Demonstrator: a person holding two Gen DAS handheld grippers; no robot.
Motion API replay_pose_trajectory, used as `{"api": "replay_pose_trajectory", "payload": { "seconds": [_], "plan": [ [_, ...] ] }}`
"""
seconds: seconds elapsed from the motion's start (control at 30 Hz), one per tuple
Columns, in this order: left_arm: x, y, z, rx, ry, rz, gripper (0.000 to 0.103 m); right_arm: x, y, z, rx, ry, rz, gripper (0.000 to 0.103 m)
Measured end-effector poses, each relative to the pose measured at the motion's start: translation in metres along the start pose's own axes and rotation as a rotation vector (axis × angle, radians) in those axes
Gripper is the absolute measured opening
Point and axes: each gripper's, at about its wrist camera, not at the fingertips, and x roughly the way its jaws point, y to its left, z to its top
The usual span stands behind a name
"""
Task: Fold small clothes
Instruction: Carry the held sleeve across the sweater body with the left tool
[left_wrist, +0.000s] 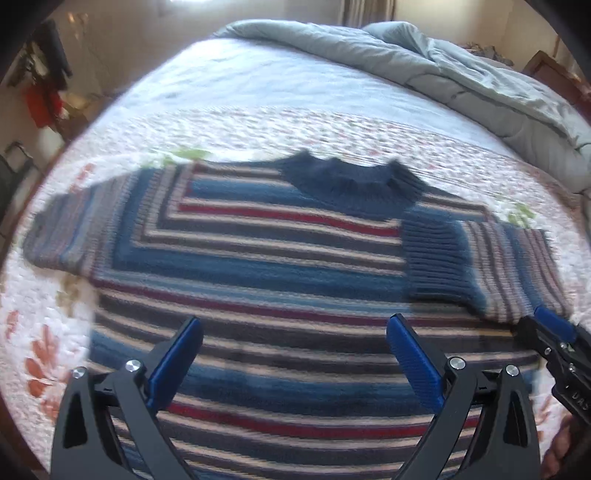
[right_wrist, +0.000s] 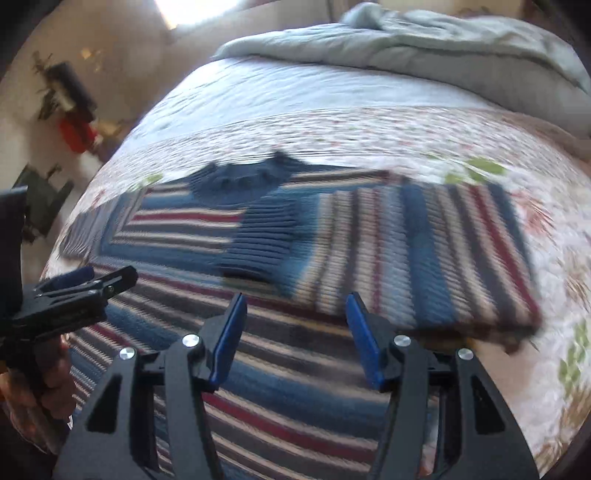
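A striped knit sweater (left_wrist: 258, 258) in blue, red, grey and cream lies flat on the bed, navy collar (left_wrist: 351, 181) at the far side. Its right sleeve (left_wrist: 509, 266) is folded in over the chest, with the navy ribbed cuff (left_wrist: 432, 254) near the middle. The left sleeve (left_wrist: 66, 236) lies spread out. My left gripper (left_wrist: 295, 336) is open and empty above the sweater's lower body. My right gripper (right_wrist: 295, 310) is open and empty above the sweater (right_wrist: 295, 369), just in front of the folded sleeve (right_wrist: 424, 258). Each gripper shows at the edge of the other's view.
The bed has a floral quilt (left_wrist: 258, 125) and a bunched grey duvet (left_wrist: 443, 66) at the far end. Dark furniture and red items (left_wrist: 40, 103) stand by the wall to the left. The quilt (right_wrist: 554, 369) extends right of the sweater.
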Motion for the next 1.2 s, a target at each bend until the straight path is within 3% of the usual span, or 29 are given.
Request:
{"api": "replay_pose_trajectory", "payload": {
  "seconds": [0.17, 0.4, 0.53, 0.6, 0.67, 0.7, 0.73, 0.77, 1.03, 1.2],
  "plan": [
    [0.034, -0.043, 0.012, 0.001, 0.134, -0.137, 0.099, -0.004, -0.04, -0.007, 0.05, 0.012, -0.039, 0.056],
    [0.066, -0.076, 0.019, -0.028, 0.211, -0.201, 0.098, -0.003, -0.055, -0.022, 0.002, 0.013, -0.058, 0.058],
    [0.078, -0.089, 0.022, -0.054, 0.254, -0.274, 0.081, -0.001, -0.059, -0.029, -0.015, 0.01, -0.058, 0.059],
    [0.079, -0.097, 0.026, -0.044, 0.245, -0.268, 0.073, -0.001, -0.061, -0.031, -0.02, 0.004, -0.068, 0.061],
    [0.081, -0.1, 0.027, -0.04, 0.238, -0.252, 0.06, -0.004, -0.064, -0.033, -0.022, -0.003, -0.08, 0.062],
    [0.081, -0.099, 0.029, -0.044, 0.234, -0.255, 0.044, -0.005, -0.065, -0.034, -0.021, -0.005, -0.084, 0.063],
    [0.08, -0.096, 0.031, -0.061, 0.225, -0.274, 0.021, -0.006, -0.066, -0.035, -0.018, -0.007, -0.086, 0.063],
    [0.079, -0.095, 0.031, -0.074, 0.22, -0.295, 0.008, -0.008, -0.066, -0.035, -0.015, -0.008, -0.087, 0.063],
    [0.027, -0.061, 0.057, -0.089, 0.042, -0.277, 0.008, -0.021, -0.069, -0.028, -0.024, -0.039, -0.14, 0.064],
    [0.005, -0.012, 0.078, -0.064, -0.056, -0.18, 0.008, -0.016, -0.069, -0.027, -0.04, -0.029, -0.211, 0.068]
  ]
}}
